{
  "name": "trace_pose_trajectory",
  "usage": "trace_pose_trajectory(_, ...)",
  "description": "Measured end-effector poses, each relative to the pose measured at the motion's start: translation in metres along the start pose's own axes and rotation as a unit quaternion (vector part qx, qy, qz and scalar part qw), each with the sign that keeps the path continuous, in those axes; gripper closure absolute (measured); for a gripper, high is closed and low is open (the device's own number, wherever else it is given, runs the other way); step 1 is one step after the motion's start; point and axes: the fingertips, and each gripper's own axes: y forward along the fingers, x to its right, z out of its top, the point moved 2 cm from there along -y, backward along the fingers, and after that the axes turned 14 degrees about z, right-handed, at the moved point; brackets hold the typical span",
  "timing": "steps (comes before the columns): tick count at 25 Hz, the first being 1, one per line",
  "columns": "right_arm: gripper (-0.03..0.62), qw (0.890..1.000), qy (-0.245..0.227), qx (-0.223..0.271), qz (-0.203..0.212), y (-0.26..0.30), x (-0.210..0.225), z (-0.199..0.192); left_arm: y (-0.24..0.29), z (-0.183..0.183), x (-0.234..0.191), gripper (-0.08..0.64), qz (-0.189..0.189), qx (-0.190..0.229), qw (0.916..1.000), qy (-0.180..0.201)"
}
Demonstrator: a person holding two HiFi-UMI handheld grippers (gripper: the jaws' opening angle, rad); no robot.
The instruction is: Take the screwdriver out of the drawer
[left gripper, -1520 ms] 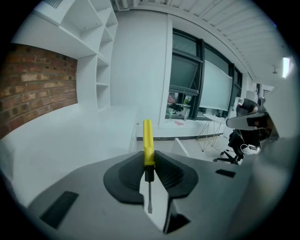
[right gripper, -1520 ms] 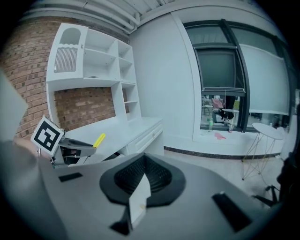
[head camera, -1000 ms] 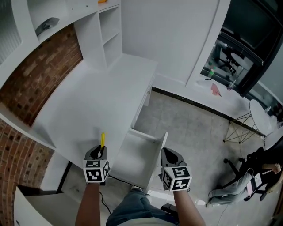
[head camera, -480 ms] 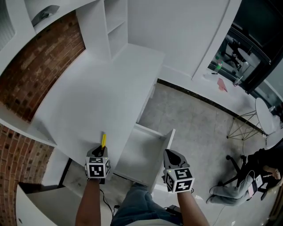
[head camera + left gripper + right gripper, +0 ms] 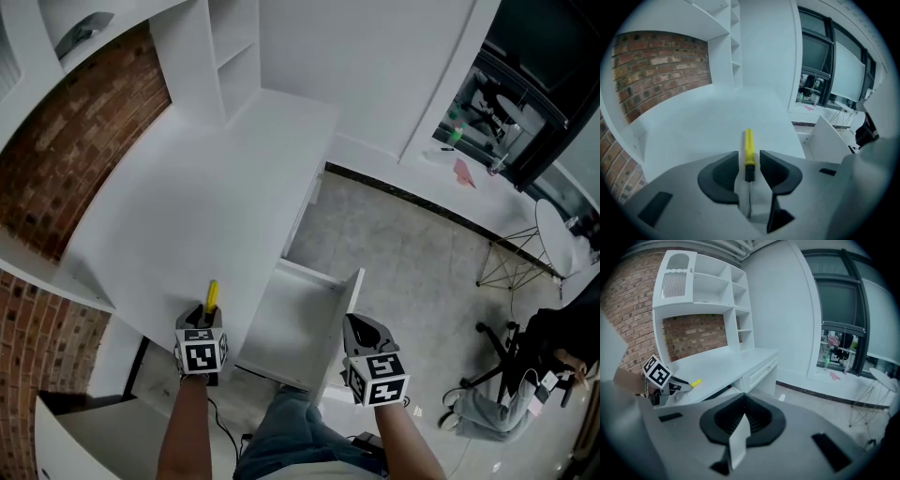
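On the desk top (image 5: 187, 216), close to its front edge, the screwdriver (image 5: 749, 149) now lies between the jaws of my left gripper (image 5: 749, 161). Its yellow handle points away from me and the thin shaft runs back into the claw. Compared with a moment ago, that gripper has come down to the surface. Its jaws have just been opening: the left gripper view shows the pads standing apart with a sliver of white desk on either side of the handle, so nothing is pinched any more. I read this as the release, with the tool resting on its own weight.

The drawer (image 5: 295, 328) stands pulled out just to the right, and I see nothing inside it in the head view. My right gripper (image 5: 361, 330) hangs over the drawer's front, with its jaws together and nothing between them.

So the screwdriver is out of the drawer. What remains, I judge, is backing the left claw straight off without nudging the round handle into a roll.
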Motion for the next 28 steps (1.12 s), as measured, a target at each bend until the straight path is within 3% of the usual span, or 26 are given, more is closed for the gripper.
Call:
trace_pose_trajectory(9, 0.581, 0.999, -0.016, 0.044, -0.002, -0.029, -0.005, 0.026, -0.051, 0.033, -0.011, 0.407, 0.015, 0.073, 0.9966, -0.035)
trace_pose_trajectory(17, 0.581, 0.994, -0.055, 0.099, 0.006, -0.065, -0.021, 0.065, -0.120, 0.072, -0.007, 0.407, 0.011, 0.170, 0.9841, -0.050)
trace_pose_trajectory(21, 0.581, 0.987, -0.094, 0.126, 0.011, -0.081, -0.036, 0.090, -0.157, 0.104, 0.003, 0.413, -0.005, 0.237, 0.9709, -0.032)
trace_pose_trajectory(25, 0.581, 0.978, -0.139, 0.152, 0.006, -0.100, -0.051, 0.112, -0.197, 0.135, 0.014, 0.530, -0.013, 0.312, 0.9497, -0.018)
trace_pose_trajectory(28, 0.581, 0.972, -0.153, 0.179, 0.004, -0.116, -0.057, 0.123, -0.225, 0.149, 0.023, 0.548, -0.026, 0.357, 0.9335, -0.018)
